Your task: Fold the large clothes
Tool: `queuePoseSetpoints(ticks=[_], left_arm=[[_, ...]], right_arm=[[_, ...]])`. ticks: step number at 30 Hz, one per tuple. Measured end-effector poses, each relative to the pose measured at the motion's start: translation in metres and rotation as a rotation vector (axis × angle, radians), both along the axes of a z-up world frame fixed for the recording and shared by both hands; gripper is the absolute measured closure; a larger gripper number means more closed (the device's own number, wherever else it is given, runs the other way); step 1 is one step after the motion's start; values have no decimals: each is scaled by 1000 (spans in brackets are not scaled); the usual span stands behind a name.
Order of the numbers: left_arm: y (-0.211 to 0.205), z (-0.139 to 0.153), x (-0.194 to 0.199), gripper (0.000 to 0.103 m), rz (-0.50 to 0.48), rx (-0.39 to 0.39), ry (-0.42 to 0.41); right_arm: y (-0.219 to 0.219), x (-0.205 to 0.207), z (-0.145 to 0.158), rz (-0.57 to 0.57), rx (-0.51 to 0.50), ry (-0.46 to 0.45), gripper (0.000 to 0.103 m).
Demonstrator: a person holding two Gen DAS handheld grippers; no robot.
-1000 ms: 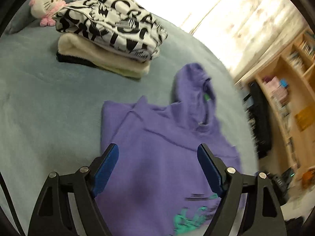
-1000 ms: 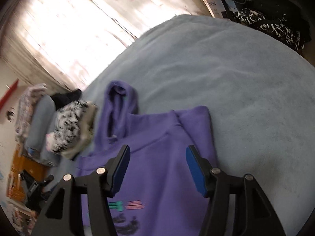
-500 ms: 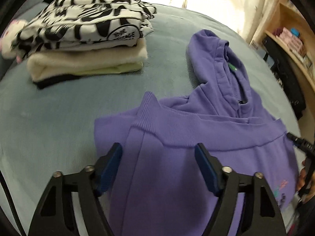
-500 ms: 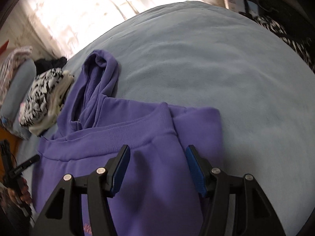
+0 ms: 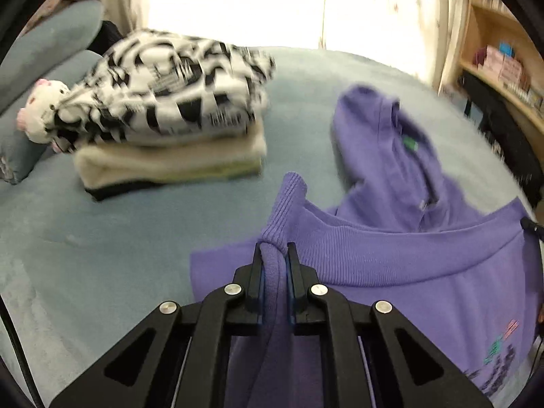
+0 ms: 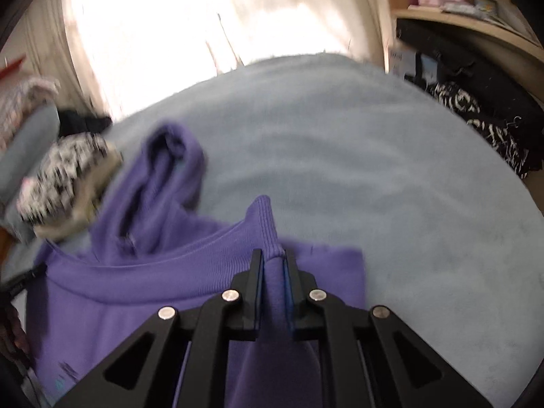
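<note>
Purple hoodie spread flat on blue-grey bed cover, hood lying away from the cameras. Left gripper clamped on ribbed hem at left corner; right gripper closing, pinching ribbed hem at right corner. Folded clothes stack to the left of the hoodie.

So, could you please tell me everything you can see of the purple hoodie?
The purple hoodie is a soft, fleecy garment lying on the grey-blue bedcover. Its hood stretches away towards the window, with a green tag inside the neck. A ribbed band runs across it, and a teal and dark print shows near one edge. The left gripper and the right gripper each pinch a bunched ribbed corner between their fingers.
</note>
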State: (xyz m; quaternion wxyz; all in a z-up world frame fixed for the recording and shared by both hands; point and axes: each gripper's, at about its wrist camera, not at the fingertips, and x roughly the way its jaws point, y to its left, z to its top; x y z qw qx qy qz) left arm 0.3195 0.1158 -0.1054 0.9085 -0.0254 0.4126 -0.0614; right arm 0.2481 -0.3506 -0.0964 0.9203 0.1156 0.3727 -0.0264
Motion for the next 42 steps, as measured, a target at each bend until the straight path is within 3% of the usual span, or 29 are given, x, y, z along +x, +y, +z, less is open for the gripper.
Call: queuePoseSetpoints(ticks=[2,4,9,10,13,17,18,21,24,26,27,31,33,35,39,40,42], left_arm=[[-1,4,4,96,25,5,-32],[2,-6,16,96,53,-15,-13],[9,-64,41,95,93,-49,111],[12,-67,41,93,97,-73,110],[14,-60,39,88,86,-85,100],[16,-39,25,65,111,-50,55],[16,-31,20,64,121,-53,28],[7,-9,6,64,100,-64,-31],[-13,-2,4,65,52,-70,-35],[-27,-6,7,82,14,-83,-6],[-33,-9,9,85,3,-81,4],[-43,-33,24,85,44,-9,30],[-35,-46,32,86,83,14,56],[-16,-52,39,95,103,-23,75],[11,-55,41,101,91,-68,84],[12,-56,40,101,86,-68,82],[8,-57,37,101,76,-45,74]], right_arm=[[0,7,7,-7,-17,-32,94],[-1,20,1,-22,-4,-22,94],[-11,55,-65,-59,32,173,93],[-14,54,-69,-66,53,163,93],[-15,54,-59,-56,70,167,86],[-8,47,-38,-85,30,167,83],[-2,40,-31,-88,23,142,81],[23,29,-10,-42,42,68,80],[63,29,-1,57,40,50,80],[96,34,-6,130,29,76,80],[110,37,-10,162,23,83,80],[143,45,-31,193,-54,112,81],[131,48,-38,164,-69,108,83],[107,50,-40,96,-106,110,83],[41,48,-50,-69,-184,149,84],[19,45,-52,-81,-140,152,101],[-7,39,-52,-68,-45,156,103]])
